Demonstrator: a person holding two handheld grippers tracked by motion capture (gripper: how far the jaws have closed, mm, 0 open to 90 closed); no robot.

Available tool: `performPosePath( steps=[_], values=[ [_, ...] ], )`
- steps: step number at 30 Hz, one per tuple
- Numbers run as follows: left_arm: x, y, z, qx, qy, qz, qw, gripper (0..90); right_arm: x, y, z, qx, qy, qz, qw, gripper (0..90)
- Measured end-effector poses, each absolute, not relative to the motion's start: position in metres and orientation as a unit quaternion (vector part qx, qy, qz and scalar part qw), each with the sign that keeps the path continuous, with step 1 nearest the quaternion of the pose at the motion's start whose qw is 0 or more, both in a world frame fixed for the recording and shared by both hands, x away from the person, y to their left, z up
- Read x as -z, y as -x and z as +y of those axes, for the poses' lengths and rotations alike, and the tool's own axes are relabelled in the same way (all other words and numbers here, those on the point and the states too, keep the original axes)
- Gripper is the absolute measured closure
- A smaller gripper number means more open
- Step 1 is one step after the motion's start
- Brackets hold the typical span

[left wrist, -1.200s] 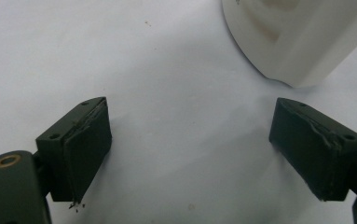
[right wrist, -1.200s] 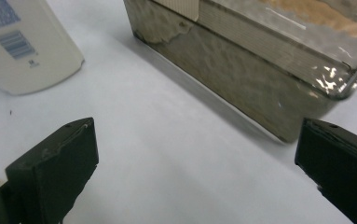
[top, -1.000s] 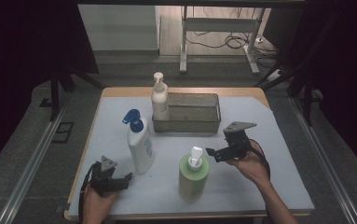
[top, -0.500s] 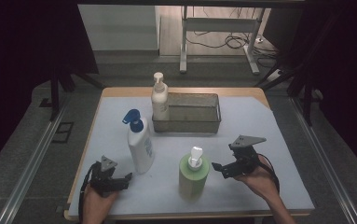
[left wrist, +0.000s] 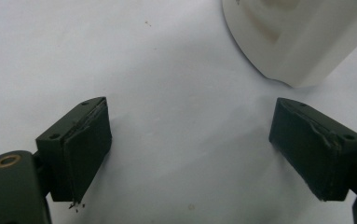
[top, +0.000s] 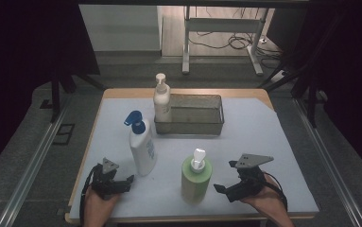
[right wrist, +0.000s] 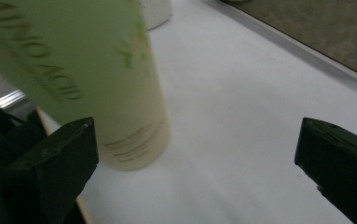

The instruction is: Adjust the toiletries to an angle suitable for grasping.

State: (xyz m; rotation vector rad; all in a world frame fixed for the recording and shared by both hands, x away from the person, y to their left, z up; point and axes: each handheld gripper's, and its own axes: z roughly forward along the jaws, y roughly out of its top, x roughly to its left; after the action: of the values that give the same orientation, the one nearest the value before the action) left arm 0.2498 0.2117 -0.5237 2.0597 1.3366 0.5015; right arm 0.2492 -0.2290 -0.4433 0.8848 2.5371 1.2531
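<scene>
Smooth, slightly glossy plastic green bottle [top: 195, 182] stands on a matt white table cover [top: 263, 137].

Each hand carries a black two-jaw tool. The left gripper [top: 122, 183] is a compact dark block with a small grey three-cornered plate [top: 109, 165] on top and a black cable looping at its outer side. The right gripper [top: 222, 191] is bulkier, capped by a larger grey three-cornered plate [top: 251, 160] with small holes near its corners; a black cable curves round behind it. Up close, the left gripper's pads [left wrist: 88, 149] are thick, dark rectangular blocks with scuffed, chipped edges, small screw holes and a brass-coloured rivet [left wrist: 7, 161] at one hinge. The forearms are bare.
</scene>
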Motion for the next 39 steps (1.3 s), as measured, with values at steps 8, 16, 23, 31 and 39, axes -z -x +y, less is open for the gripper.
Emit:
performPosePath(
  steps=[8,16,23,31,39],
  values=[
    [0.524,-0.250,0.212,-0.190,-0.781,0.507,0.312,12.7,0.435,-0.235,-0.214,-0.432,-0.268,0.857,0.076,0.0],
    [0.524,-0.250,0.212,-0.190,-0.781,0.507,0.313,12.7,0.425,-0.233,-0.193,-0.441,-0.247,0.860,0.066,0.0],
    [0.524,-0.250,0.212,-0.190,-0.781,0.506,0.312,12.7,0.420,-0.237,-0.174,-0.438,-0.235,0.865,0.070,0.0],
    [0.524,-0.250,0.212,-0.190,-0.781,0.506,0.312,12.7,0.420,-0.240,-0.162,-0.434,-0.225,0.869,0.078,0.0],
    [0.524,-0.250,0.212,-0.190,-0.781,0.506,0.312,12.7,0.420,-0.240,-0.151,-0.436,-0.215,0.870,0.082,2.3]
  ],
)
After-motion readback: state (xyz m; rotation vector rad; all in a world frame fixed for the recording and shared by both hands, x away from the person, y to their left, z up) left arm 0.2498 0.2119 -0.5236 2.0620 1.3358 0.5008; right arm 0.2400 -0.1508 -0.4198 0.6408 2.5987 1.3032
